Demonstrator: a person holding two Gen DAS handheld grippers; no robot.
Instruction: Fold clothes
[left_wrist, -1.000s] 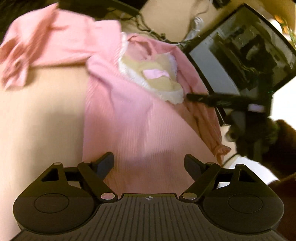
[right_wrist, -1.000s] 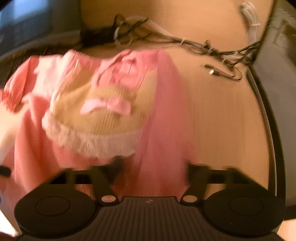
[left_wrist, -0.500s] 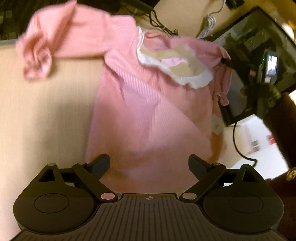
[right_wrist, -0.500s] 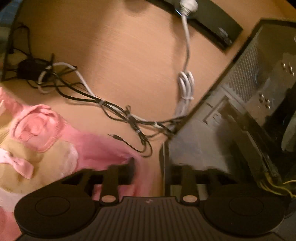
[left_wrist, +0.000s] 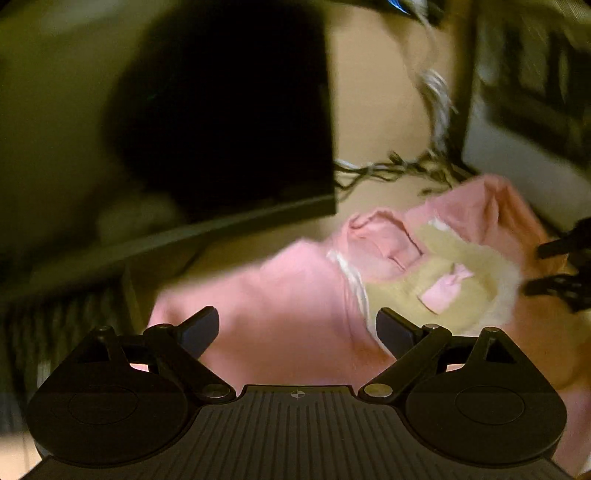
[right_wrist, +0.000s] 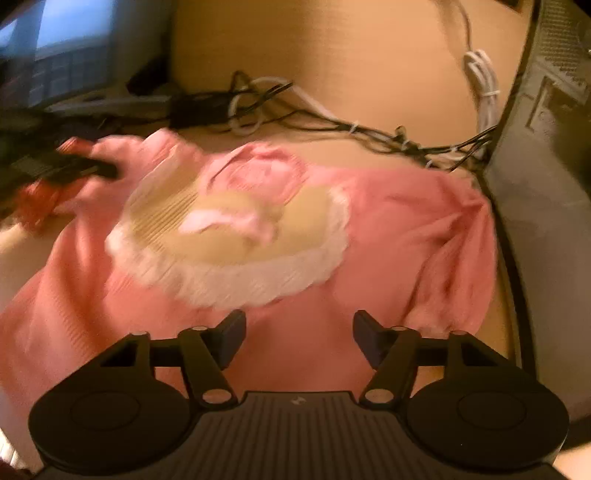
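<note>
A pink child's garment (right_wrist: 388, 236) lies spread on the wooden table, with a beige collar (right_wrist: 229, 225) edged in white lace and a small pink bow. In the left wrist view the same pink garment (left_wrist: 280, 302) lies below my left gripper (left_wrist: 297, 326), which is open with nothing between its fingers. My right gripper (right_wrist: 299, 332) hovers over the garment's chest just below the collar; its jaws are opening and the pads press on nothing. The right gripper's black fingers (left_wrist: 557, 266) show at the right edge of the left wrist view.
A dark monitor (left_wrist: 236, 110) stands behind the garment on the left. A tangle of black and white cables (right_wrist: 332, 122) lies on the table beyond the collar. A black computer case (right_wrist: 546, 147) stands at the right edge.
My left gripper swung left and rolled, so the monitor now fills its view. My right gripper swung back from the cables and case to the garment, with its jaws wider apart.
</note>
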